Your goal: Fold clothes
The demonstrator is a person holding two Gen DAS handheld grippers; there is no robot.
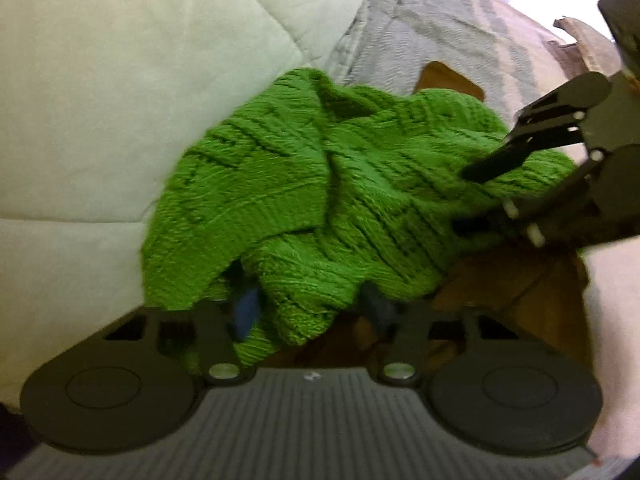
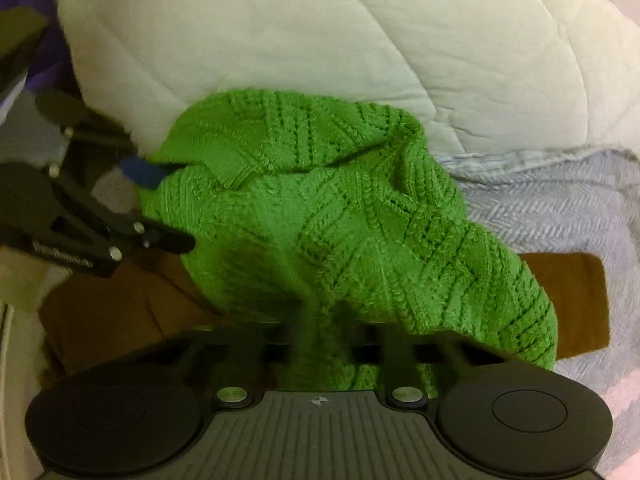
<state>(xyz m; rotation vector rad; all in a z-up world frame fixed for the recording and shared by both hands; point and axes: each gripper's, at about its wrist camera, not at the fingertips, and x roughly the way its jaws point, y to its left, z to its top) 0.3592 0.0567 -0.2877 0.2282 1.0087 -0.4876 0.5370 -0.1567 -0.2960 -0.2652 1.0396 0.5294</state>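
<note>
A green cable-knit sweater (image 1: 320, 184) lies bunched and partly lifted between both grippers. My left gripper (image 1: 312, 308) holds its near edge, with thick knit filling the gap between the blue pads (image 1: 246, 310). In the right wrist view the sweater (image 2: 320, 208) spreads from the left gripper (image 2: 164, 208) on the left down to my right gripper (image 2: 340, 332). That gripper's blurred fingers are closed on a fold at the bottom. In the left wrist view the right gripper (image 1: 468, 196) bites the sweater's right side.
A white quilted duvet (image 2: 320, 32) fills the back and left. A grey herringbone blanket (image 2: 560, 208) lies to the right. A brown cloth (image 2: 568, 300) sits under the sweater. A pink surface (image 1: 612, 300) borders the right edge.
</note>
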